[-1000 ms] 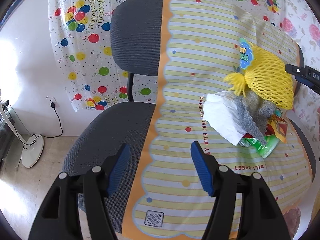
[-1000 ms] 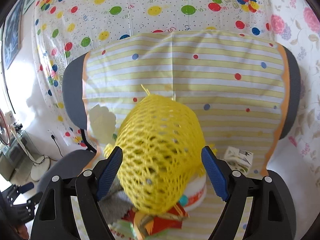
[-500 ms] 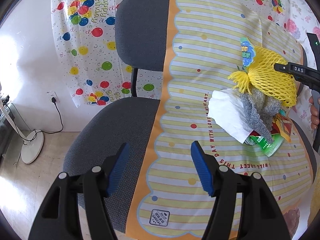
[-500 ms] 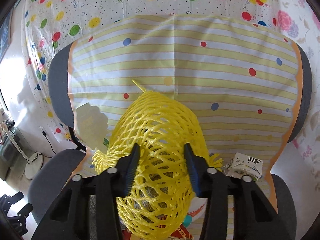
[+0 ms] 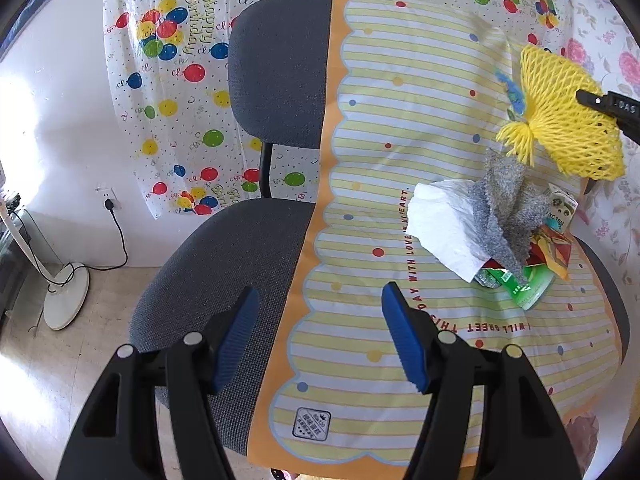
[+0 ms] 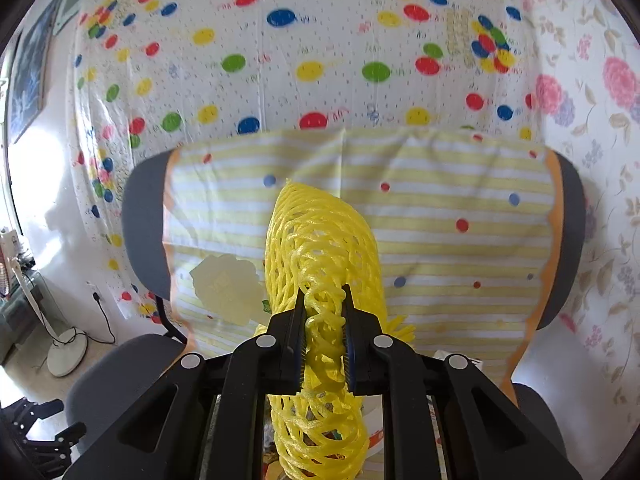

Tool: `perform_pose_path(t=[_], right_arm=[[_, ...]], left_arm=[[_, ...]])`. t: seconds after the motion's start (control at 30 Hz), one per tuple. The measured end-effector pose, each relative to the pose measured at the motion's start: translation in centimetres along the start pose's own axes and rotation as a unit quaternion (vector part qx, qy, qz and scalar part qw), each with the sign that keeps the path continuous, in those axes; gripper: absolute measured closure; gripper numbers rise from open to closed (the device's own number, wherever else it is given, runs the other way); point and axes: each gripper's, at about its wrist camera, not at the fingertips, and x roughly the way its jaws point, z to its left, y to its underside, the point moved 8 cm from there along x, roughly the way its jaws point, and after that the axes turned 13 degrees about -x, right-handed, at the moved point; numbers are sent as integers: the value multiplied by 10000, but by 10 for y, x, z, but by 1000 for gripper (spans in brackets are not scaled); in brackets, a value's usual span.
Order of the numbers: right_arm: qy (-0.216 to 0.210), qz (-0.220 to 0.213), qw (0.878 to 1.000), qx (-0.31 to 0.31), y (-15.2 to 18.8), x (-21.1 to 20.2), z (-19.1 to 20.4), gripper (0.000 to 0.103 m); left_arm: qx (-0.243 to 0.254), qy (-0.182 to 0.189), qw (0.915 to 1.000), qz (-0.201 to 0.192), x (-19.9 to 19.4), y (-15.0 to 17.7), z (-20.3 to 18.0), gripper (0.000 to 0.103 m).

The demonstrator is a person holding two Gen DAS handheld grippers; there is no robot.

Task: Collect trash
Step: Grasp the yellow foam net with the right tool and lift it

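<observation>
A yellow foam net (image 6: 320, 264) hangs squashed flat between the blue pads of my right gripper (image 6: 325, 312), whose jaws are still closing on it. In the left wrist view the same yellow foam net (image 5: 560, 120) floats above the trash pile, with a black finger (image 5: 608, 106) of the right gripper at the frame's right edge. Below it lie a white tissue (image 5: 444, 224), a grey cloth (image 5: 504, 208), a green wrapper (image 5: 524, 288) and a red-orange wrapper (image 5: 554, 246) on the striped sheet. My left gripper (image 5: 316, 340) stands open over the seat's front, with nothing between its fingers.
The grey office chair (image 5: 224, 272) is half draped with a yellow striped plastic sheet (image 5: 400, 152). A balloon-print sheet (image 5: 172, 80) hangs on the wall behind. A white fan base (image 5: 64, 300) and a black cable stand on the floor at left. A small carton (image 5: 560, 208) sits behind the pile.
My right gripper closed on the yellow foam net, flattening it, and lifted it off the pile. The grey cloth and tissue now show uncovered. My left gripper stayed where it was.
</observation>
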Motion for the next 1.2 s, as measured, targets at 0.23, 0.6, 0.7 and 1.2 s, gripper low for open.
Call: perform_pose_path(t=[0.23,0.6,0.7,1.2], right_arm=[[7,-199,9997,-142,6,-64,-2,87],[449,-123,9985,274,66,-144,-49,87],[621,38,9968,502,93,-155,-67,87],[740,884,9873,1096,194,-132,-87,87]], left_arm=[[131,146,9998,-82,-15,1,-17,40],[404,350,9985,-99,-28,9,-53,39],[427,384,9983,-57,-27,13,-60,39],[810,1074,9907,225,7,15,-135,39]])
